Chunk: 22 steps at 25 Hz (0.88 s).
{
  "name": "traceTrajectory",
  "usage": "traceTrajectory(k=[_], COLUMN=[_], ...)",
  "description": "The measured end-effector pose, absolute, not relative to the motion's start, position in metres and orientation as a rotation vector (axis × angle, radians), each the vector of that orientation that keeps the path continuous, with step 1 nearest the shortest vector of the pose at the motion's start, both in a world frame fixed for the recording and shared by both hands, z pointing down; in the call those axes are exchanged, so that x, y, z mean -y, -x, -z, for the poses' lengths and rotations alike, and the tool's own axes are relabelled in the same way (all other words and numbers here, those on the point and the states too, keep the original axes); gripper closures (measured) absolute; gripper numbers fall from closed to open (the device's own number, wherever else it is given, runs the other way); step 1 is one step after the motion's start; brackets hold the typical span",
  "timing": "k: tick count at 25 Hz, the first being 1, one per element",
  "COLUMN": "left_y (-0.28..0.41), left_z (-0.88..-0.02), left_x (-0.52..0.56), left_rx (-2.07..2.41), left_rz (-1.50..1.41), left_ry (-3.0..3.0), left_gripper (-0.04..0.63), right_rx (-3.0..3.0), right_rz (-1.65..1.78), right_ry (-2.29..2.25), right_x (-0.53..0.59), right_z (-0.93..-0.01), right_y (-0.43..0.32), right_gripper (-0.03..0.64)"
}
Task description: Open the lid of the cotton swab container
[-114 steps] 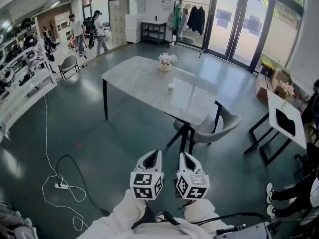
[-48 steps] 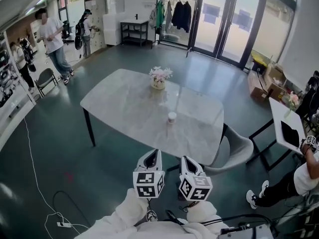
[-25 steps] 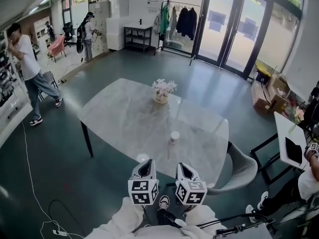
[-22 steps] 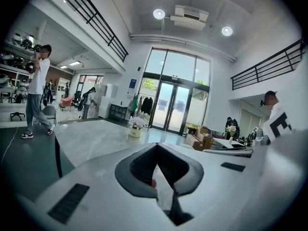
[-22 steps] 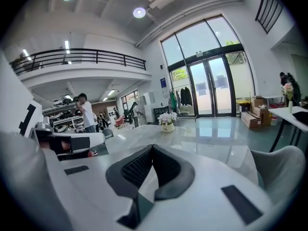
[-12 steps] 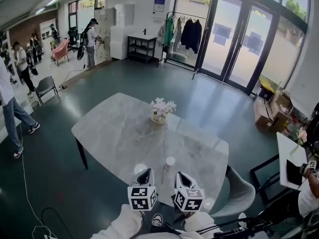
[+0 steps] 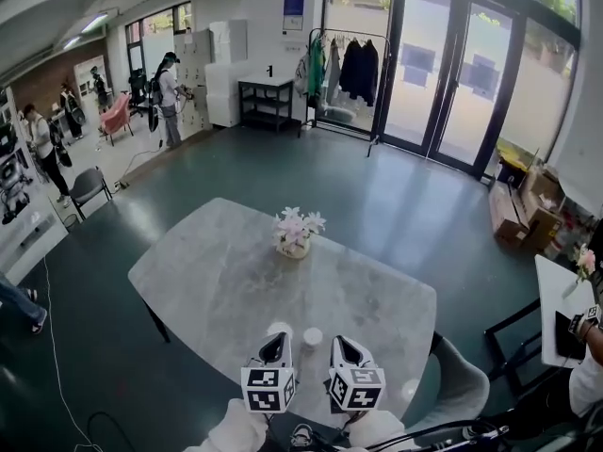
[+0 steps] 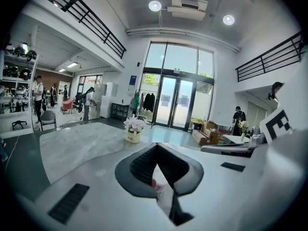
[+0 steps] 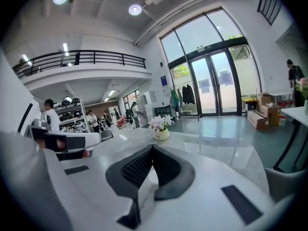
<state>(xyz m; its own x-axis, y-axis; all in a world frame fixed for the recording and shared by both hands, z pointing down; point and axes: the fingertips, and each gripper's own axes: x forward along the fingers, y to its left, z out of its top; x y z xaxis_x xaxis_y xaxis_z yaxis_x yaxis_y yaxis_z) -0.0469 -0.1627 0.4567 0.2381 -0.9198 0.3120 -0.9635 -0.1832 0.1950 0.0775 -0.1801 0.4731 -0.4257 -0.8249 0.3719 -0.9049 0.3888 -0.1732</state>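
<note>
The cotton swab container (image 7: 313, 337) is a small white cylinder standing near the front edge of the grey marble table (image 7: 217, 281). It shows just beyond and between my two grippers in the head view. My left gripper (image 7: 274, 341) is shut and empty, its tips over the table's near edge. A white round thing (image 7: 280, 329) lies right at its tip. My right gripper (image 7: 340, 344) is also shut and holds nothing, a little right of the container. In both gripper views the jaws meet at a point, left gripper (image 8: 156, 146) and right gripper (image 9: 153, 147).
A pot of pale flowers (image 7: 293, 236) stands mid-table, also seen as flowers (image 8: 133, 129) and flowers (image 9: 161, 128). A grey chair (image 7: 460, 387) sits at the table's right corner. People stand far left (image 7: 170, 83). A person's arm (image 7: 584, 347) rests by a small table at right.
The view has closed in on the table: table, flowers and container have come nearer. Both grippers, shut throughout, now reach the table's near edge beside the container.
</note>
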Motion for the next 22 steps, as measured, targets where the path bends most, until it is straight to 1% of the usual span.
traceTrajectory(k=[3, 6, 22], left_y=[0.041, 0.042, 0.05], left_z=[-0.478, -0.486, -0.468], left_x=[0.167, 0.174, 0.226], left_rx=[1.71, 1.701, 1.613], left_rz=[-0.253, -0.27, -0.274], left_ry=[-2.168, -2.157, -2.257], left_gripper=[0.598, 0.598, 0.598], right_rx=[2.401, 2.399, 2.347], right_rz=[-0.484, -0.499, -0.523], right_ry=[-1.543, -1.543, -1.662], right_x=[0.191, 0.197, 0.23], right_z=[-0.484, -0.49, -0.475], right_y=[-0.08, -0.08, -0.078], right_gripper=[0.555, 0.555, 0.555])
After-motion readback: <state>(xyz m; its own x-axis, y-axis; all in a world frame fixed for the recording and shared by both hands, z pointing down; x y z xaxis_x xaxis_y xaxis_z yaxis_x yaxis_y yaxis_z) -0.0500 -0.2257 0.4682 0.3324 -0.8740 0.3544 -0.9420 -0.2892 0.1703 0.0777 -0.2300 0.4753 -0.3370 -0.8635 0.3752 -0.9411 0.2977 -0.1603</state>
